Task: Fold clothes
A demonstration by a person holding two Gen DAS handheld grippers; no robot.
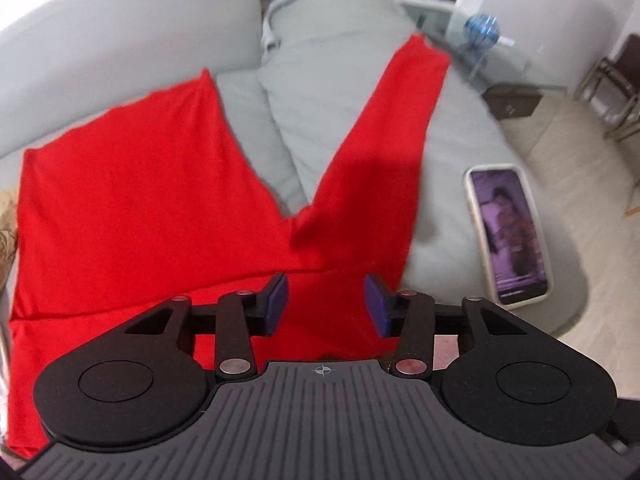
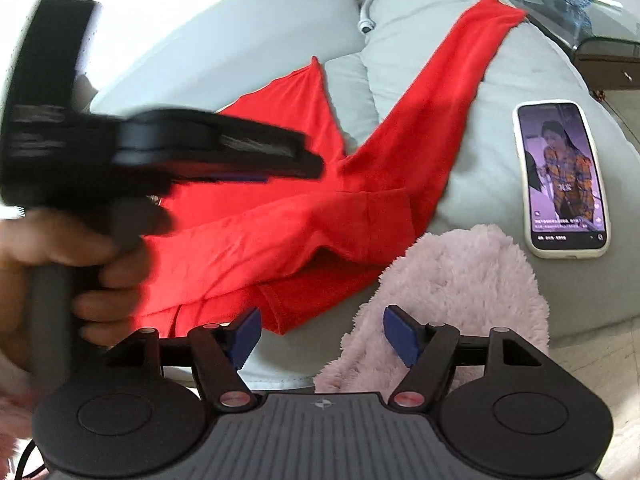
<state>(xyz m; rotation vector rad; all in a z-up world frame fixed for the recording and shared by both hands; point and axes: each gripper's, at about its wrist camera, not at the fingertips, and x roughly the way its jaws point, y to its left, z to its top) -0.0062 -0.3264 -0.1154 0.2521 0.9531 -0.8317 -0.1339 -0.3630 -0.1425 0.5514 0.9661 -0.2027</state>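
A pair of red trousers [image 1: 132, 208] lies spread on a grey sofa seat [image 1: 320, 92], legs fanned apart in a V; it also shows in the right wrist view [image 2: 280, 220]. My left gripper [image 1: 326, 304] is open and empty, hovering over the waist part near the crotch. In the right wrist view the left gripper [image 2: 160, 152] appears blurred, held in a hand above the trousers. My right gripper [image 2: 318, 336] is open and empty, just in front of the waistband edge and a fluffy pink garment [image 2: 452, 304].
A phone [image 1: 508, 236] with a lit screen lies on the seat to the right of the trousers; it also shows in the right wrist view [image 2: 564, 176]. A glass side table [image 1: 492, 60] with a blue ball stands beyond. The sofa back [image 1: 120, 40] rises at left.
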